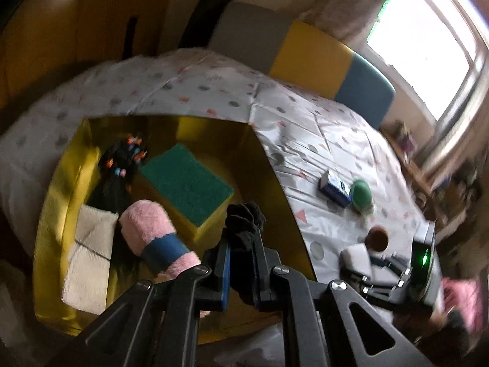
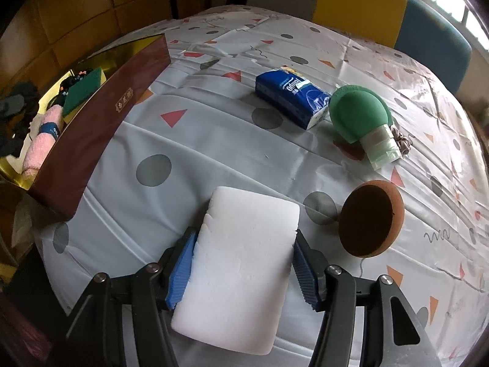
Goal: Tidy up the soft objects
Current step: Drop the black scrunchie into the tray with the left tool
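Observation:
My left gripper [image 1: 243, 238] is shut on a bunched black cloth [image 1: 244, 217] and hovers over the near right part of a gold-lined box [image 1: 58, 183]. In the box lie a green-and-yellow sponge [image 1: 186, 180], a rolled pink towel [image 1: 146, 226] with a blue band, a folded white knit cloth [image 1: 88, 260] and a black bundle with coloured tips [image 1: 125, 156]. My right gripper [image 2: 244, 244] is shut on a white foam block [image 2: 241, 263] that rests on the tablecloth; both blue pads touch its long sides. The box's maroon outer wall [image 2: 101, 122] stands left of it.
On the patterned tablecloth [image 2: 198, 140] beyond the block lie a blue tissue pack [image 2: 293, 98], a green puff on a pale bottle [image 2: 357, 116], a brown round sponge [image 2: 369, 217] and a scrunchie [image 2: 403, 140]. Yellow and blue chair backs [image 2: 360, 3] stand behind the table.

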